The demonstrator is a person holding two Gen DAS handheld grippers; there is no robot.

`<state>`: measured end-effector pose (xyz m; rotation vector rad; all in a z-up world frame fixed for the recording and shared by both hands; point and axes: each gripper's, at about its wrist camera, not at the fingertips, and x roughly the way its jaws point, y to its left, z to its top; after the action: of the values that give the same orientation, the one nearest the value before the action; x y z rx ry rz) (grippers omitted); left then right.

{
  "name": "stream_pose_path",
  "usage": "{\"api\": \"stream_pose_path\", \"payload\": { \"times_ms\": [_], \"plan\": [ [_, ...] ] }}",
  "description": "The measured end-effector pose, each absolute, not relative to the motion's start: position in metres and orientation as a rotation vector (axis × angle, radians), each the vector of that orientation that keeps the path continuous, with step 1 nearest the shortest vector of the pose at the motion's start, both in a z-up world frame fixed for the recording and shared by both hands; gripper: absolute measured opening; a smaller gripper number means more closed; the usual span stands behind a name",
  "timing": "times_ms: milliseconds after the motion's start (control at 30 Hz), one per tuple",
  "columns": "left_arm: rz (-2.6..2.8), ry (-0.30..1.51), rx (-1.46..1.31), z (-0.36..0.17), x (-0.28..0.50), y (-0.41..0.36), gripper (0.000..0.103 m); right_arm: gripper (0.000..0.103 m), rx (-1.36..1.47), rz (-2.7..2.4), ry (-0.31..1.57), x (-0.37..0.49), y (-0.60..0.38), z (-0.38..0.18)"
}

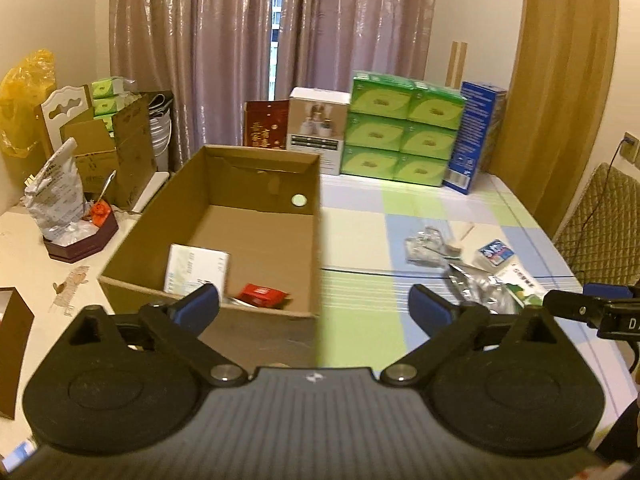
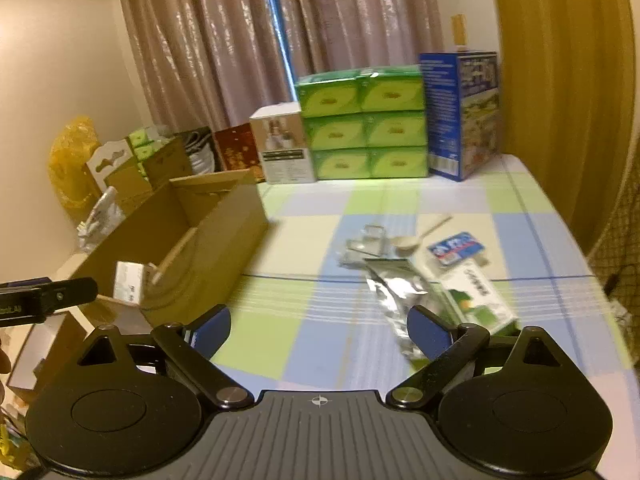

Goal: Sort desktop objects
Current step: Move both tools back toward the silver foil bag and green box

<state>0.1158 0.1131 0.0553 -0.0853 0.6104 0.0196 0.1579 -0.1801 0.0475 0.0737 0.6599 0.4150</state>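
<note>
An open cardboard box [image 1: 312, 220] stands on the table and holds a white booklet [image 1: 196, 270] and a red packet [image 1: 262, 295]; it also shows at the left of the right wrist view [image 2: 224, 232]. My left gripper [image 1: 314, 308] is open and empty above the box's near right corner. My right gripper [image 2: 318, 332] is open and empty above the checked tablecloth. To the right lie a silver foil pouch [image 2: 394, 286], a green and white box [image 2: 478, 294], a blue and white packet [image 2: 456, 248], a wooden spoon [image 2: 416, 238] and clear wrappers [image 2: 366, 246].
Stacked green tissue packs [image 1: 400, 132], a blue carton [image 1: 476, 136], a white box [image 1: 316, 128] and a red bag [image 1: 266, 122] line the table's far edge. A dark red tray [image 1: 82, 246] with a grey bag and more cartons stand left of the box. A chair [image 1: 600, 220] stands at the right.
</note>
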Motion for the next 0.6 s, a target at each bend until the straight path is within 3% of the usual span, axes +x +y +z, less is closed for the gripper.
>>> {"api": "stream_pose_path", "payload": {
  "times_ms": [600],
  "plan": [
    [-0.149,0.706,-0.09,0.032,0.106,0.02,0.102,0.096,0.066,0.208,0.669,0.135,-0.292,0.038]
  ]
}}
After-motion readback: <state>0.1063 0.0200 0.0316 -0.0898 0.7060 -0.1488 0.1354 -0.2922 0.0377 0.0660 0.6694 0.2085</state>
